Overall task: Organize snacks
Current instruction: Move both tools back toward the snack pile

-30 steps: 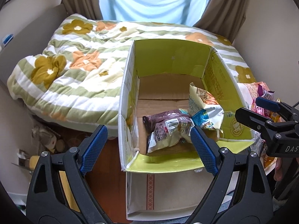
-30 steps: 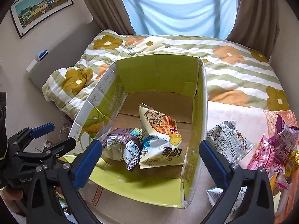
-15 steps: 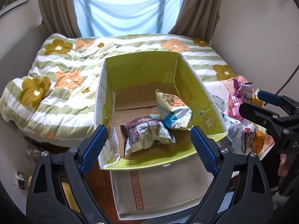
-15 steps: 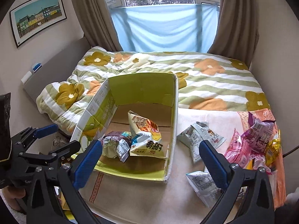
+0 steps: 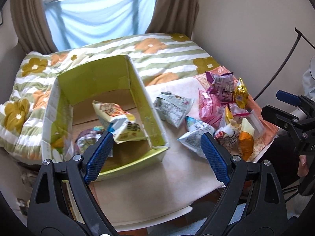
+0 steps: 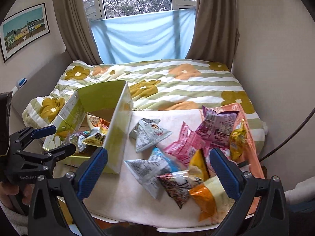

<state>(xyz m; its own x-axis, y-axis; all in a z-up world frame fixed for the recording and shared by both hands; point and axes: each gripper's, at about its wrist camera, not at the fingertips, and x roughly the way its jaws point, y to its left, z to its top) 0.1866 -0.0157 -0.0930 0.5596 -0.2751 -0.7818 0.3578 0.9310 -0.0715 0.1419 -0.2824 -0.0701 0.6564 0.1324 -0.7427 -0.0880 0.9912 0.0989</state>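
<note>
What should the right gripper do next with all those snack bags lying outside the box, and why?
Probably lower the open, empty right gripper onto the grey-white triangular snack bag just ahead of it. Two snacks already sit in the green-lined cardboard box, while this bag lies loose on the cream table mat.

Left black claw with blue pads (image 5: 156, 154) spread wide, holding nothing; right black blue-padded claw (image 6: 157, 172) likewise wide apart, both held level, side by side.
</note>
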